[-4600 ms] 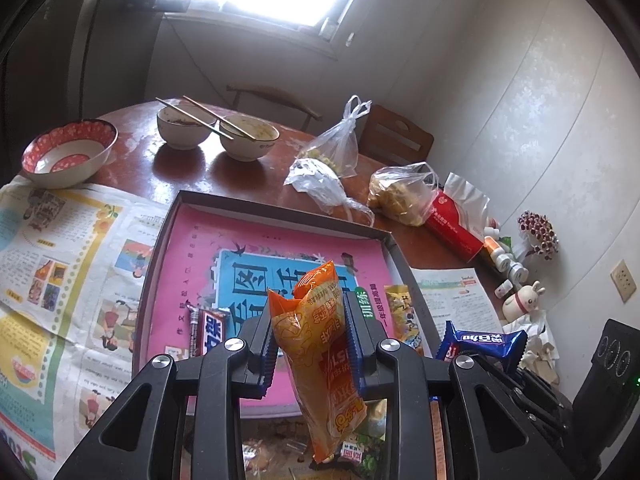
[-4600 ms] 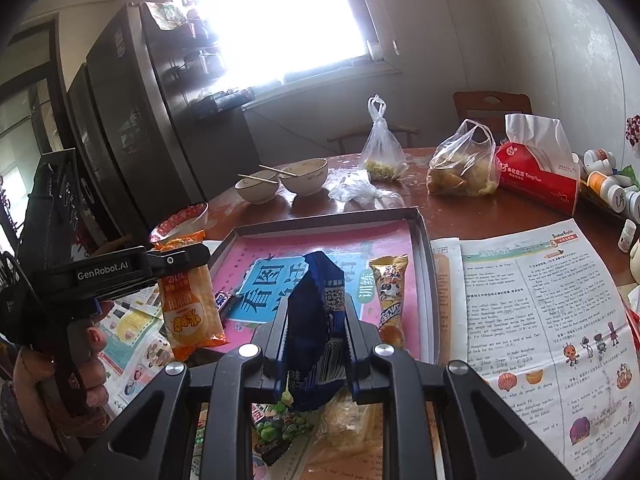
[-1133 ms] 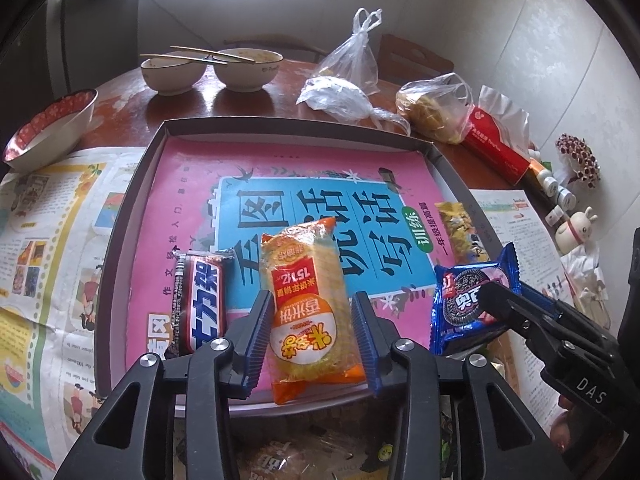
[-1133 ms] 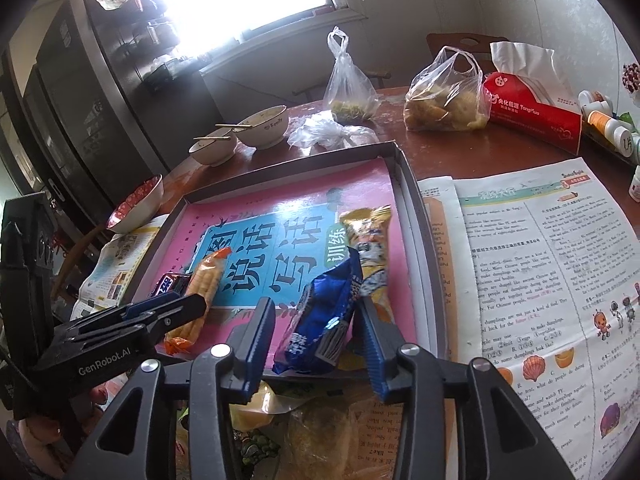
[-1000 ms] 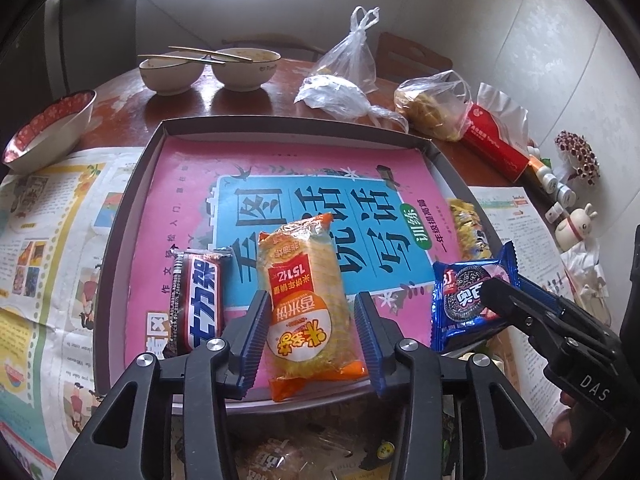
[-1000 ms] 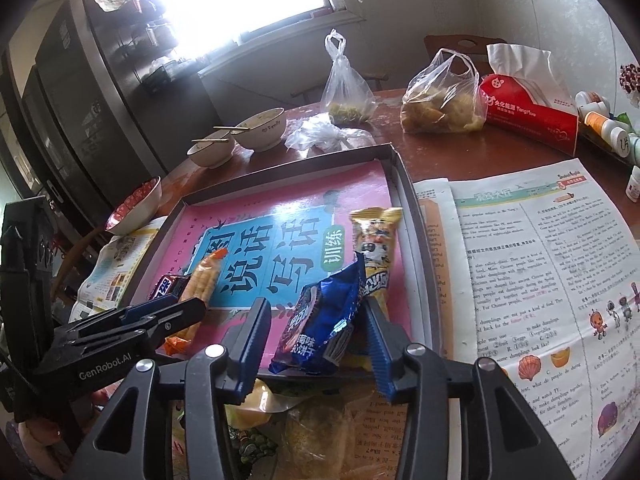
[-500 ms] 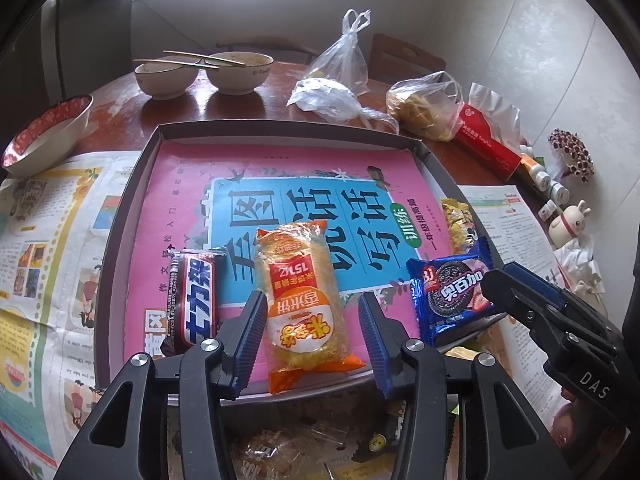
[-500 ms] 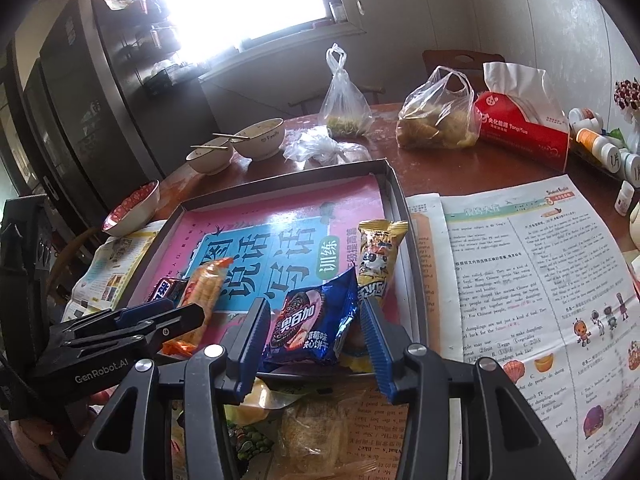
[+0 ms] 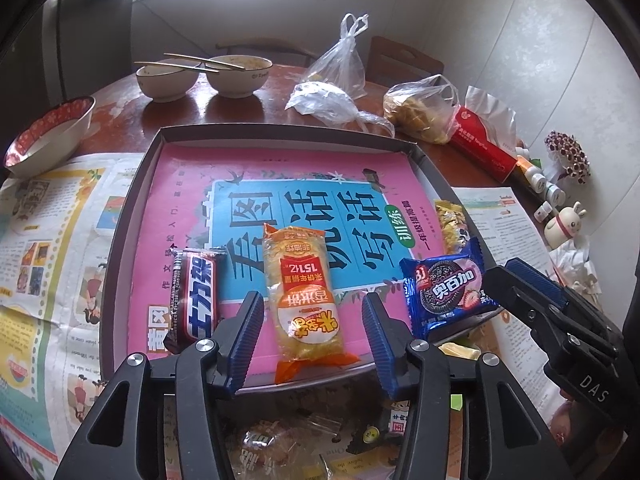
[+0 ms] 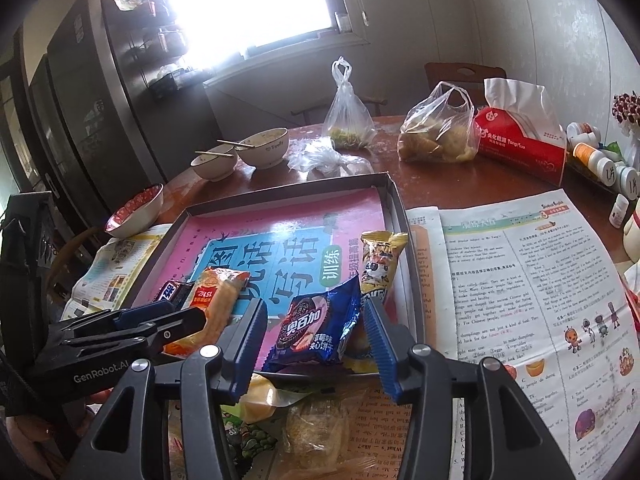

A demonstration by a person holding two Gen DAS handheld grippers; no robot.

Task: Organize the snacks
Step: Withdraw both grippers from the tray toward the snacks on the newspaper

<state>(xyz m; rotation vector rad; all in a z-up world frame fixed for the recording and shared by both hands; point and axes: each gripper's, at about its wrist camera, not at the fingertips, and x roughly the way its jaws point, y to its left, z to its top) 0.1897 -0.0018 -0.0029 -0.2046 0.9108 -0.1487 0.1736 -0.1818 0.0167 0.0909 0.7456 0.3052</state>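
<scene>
A grey tray (image 9: 136, 184) lined with a pink and blue booklet lies on the table. In it lie a dark chocolate bar (image 9: 195, 300), an orange snack pack (image 9: 305, 294), a blue cookie pack (image 9: 446, 293) and a yellow snack pack (image 9: 451, 224). My left gripper (image 9: 314, 342) is open, with the orange pack lying free between its fingers. My right gripper (image 10: 316, 344) is open around the blue cookie pack (image 10: 318, 330), which rests on the tray's near edge (image 10: 400, 208). The yellow pack (image 10: 378, 266) lies just behind it.
Loose snacks (image 10: 312, 432) lie in front of the tray. Newspapers (image 10: 528, 304) flank it. Behind stand two bowls with chopsticks (image 9: 200, 74), a red-rimmed bowl (image 9: 48, 132), plastic bags (image 9: 420, 108), a red tissue pack (image 10: 524, 140) and small bottles (image 10: 604, 164).
Both grippers lowered their packs into the tray and opened. The orange and blue packs now lie released; both grippers have drawn back slightly.
</scene>
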